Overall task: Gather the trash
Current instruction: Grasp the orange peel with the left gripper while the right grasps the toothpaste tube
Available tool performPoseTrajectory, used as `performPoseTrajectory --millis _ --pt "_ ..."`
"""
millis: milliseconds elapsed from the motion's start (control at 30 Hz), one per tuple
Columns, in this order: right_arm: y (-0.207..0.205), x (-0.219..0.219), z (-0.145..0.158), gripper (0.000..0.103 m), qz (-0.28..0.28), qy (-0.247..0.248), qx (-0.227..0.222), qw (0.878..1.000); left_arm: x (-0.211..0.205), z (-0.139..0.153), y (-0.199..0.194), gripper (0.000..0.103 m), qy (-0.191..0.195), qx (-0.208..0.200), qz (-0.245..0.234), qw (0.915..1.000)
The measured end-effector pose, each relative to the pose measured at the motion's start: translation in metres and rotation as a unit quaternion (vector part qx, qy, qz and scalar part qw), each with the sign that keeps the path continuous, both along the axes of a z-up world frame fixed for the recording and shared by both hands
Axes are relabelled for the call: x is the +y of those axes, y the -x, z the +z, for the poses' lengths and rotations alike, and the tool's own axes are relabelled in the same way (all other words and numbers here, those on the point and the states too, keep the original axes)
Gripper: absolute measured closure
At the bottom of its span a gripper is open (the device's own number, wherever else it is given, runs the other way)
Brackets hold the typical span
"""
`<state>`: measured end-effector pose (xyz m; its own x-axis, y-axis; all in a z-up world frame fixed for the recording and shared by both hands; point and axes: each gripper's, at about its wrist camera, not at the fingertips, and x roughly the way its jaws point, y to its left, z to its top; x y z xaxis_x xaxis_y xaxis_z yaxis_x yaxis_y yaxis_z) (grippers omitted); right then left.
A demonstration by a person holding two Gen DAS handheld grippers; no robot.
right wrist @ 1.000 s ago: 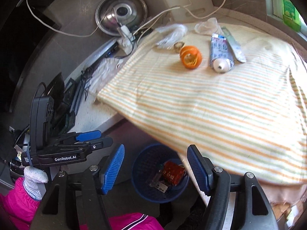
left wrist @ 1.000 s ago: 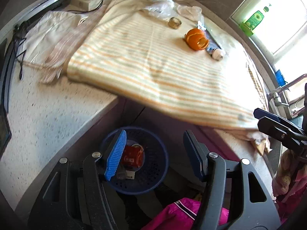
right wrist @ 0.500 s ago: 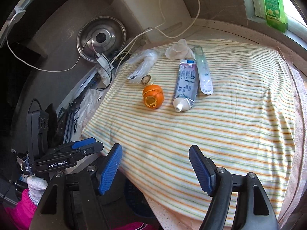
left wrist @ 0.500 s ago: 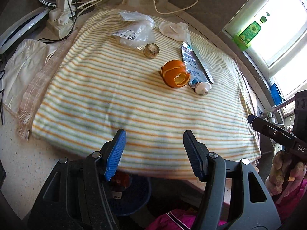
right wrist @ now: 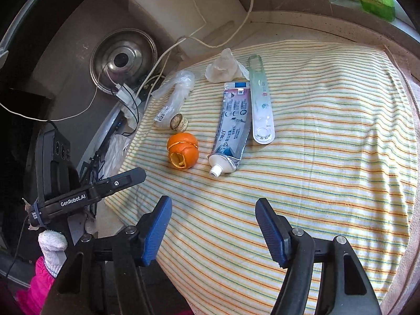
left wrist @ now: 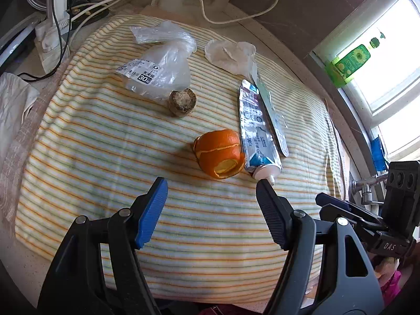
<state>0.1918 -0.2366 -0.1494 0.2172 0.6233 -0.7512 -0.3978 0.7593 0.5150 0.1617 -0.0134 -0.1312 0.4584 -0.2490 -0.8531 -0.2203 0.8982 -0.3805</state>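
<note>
Trash lies on a striped cloth [left wrist: 110, 157]: an orange peel [left wrist: 219, 153] [right wrist: 183, 150], a squeezed toothpaste tube [left wrist: 256, 128] [right wrist: 232, 128], a clear blister pack [right wrist: 260, 102], a crumpled plastic bag [left wrist: 160, 65] [right wrist: 174, 95], a small brown round piece [left wrist: 182, 103] [right wrist: 176, 122] and a crumpled clear wrapper [left wrist: 231, 55] [right wrist: 223, 67]. My left gripper [left wrist: 212, 186] is open and empty, just short of the peel. My right gripper [right wrist: 214, 207] is open and empty, above the cloth's near part. The bin is out of view.
Cables and a power strip [left wrist: 55, 26] lie at the cloth's far left. A steel lid [right wrist: 123, 60] leans against the back wall. A green bottle [left wrist: 349, 63] stands on the windowsill. A tap [left wrist: 365, 186] is at the right.
Both grippers have risen from above the blue bin on the floor and moved forward over the cloth. The bin has left both views. The peel and tube are now much nearer.
</note>
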Motion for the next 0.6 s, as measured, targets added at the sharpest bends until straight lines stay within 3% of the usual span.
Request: performPoseTrajectory --millis 333,600 --pt "-0.038 0.003 -0.022 0.041 -0.008 -0.033 0.060 0.998 -0.002 -0.018 -0.039 0.031 0.000 0.031 0.004 0.9995" --pt "-0.066 0.000 -0.048 0.045 -0.048 -0.091 0.135 0.985 -0.003 -0.029 -0.047 0.031 0.003 0.040 0.004 0.9992"
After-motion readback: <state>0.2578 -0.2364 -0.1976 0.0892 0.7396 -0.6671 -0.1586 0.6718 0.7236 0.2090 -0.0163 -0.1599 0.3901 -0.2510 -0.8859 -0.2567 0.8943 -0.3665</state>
